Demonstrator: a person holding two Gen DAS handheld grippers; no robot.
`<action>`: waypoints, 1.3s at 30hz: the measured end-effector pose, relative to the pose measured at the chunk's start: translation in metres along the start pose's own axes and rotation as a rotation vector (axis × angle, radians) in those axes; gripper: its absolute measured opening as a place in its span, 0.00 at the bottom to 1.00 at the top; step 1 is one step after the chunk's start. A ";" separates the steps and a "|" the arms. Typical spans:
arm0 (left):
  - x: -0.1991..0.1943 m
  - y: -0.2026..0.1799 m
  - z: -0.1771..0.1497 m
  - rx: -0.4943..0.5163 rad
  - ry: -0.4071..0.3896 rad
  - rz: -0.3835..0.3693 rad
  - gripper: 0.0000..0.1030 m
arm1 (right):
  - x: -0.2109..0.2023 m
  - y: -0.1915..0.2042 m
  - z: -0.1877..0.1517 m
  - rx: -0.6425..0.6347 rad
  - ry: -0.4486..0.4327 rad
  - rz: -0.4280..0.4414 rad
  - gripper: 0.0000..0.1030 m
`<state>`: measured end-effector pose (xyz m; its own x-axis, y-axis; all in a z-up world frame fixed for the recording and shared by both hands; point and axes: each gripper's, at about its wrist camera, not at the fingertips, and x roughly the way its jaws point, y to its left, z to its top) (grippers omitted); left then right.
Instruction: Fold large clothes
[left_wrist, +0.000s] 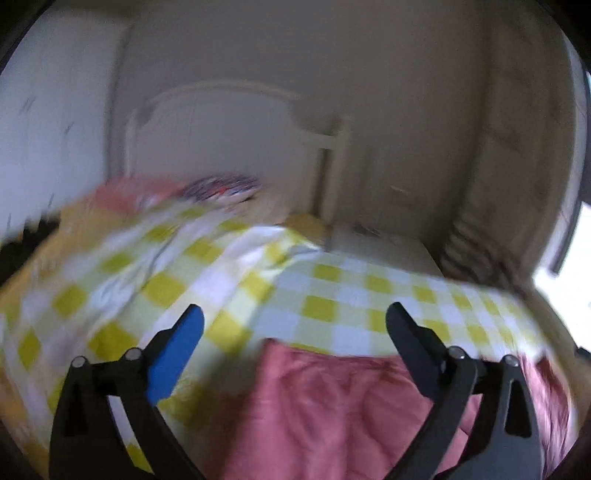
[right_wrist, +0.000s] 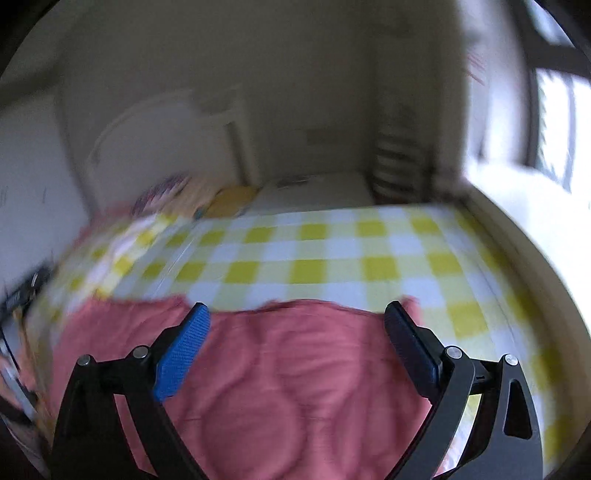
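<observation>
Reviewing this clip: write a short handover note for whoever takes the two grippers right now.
Left gripper: open, holding nothing, above the pink garment's far edge.
Right gripper: open, holding nothing, above the same garment.
The garment lies spread on the yellow checked bedsheet, rumpled; no fold is visible in the blurred views.
Done: nothing visible beyond laying it out.
Left: grasp an edge, fold, and smooth.

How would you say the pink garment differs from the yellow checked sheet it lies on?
The pink garment is one plain colour, while the checked sheet is patterned in yellow and white squares. The garment looks puffy, with rounded quilted ridges; the sheet looks thin and lies mostly flat on this side. The garment covers only the near part, whereas the sheet spreads across the whole bed. Both are soft fabric, and neither is gripped.
</observation>
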<state>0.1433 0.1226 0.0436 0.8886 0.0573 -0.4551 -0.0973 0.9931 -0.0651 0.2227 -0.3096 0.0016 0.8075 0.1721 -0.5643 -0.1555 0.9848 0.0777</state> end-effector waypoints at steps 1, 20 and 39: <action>-0.002 -0.017 0.000 0.055 0.009 -0.010 0.98 | 0.010 0.021 -0.002 -0.064 0.026 0.001 0.90; 0.121 -0.090 -0.088 0.274 0.382 -0.036 0.98 | 0.102 0.034 -0.064 -0.076 0.247 0.033 0.93; 0.121 -0.089 -0.087 0.266 0.385 -0.039 0.98 | 0.127 0.020 -0.046 -0.078 0.306 -0.100 0.96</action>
<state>0.2199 0.0324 -0.0832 0.6534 0.0276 -0.7565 0.0958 0.9883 0.1188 0.2959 -0.2692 -0.1063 0.6142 0.0471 -0.7878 -0.1366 0.9895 -0.0474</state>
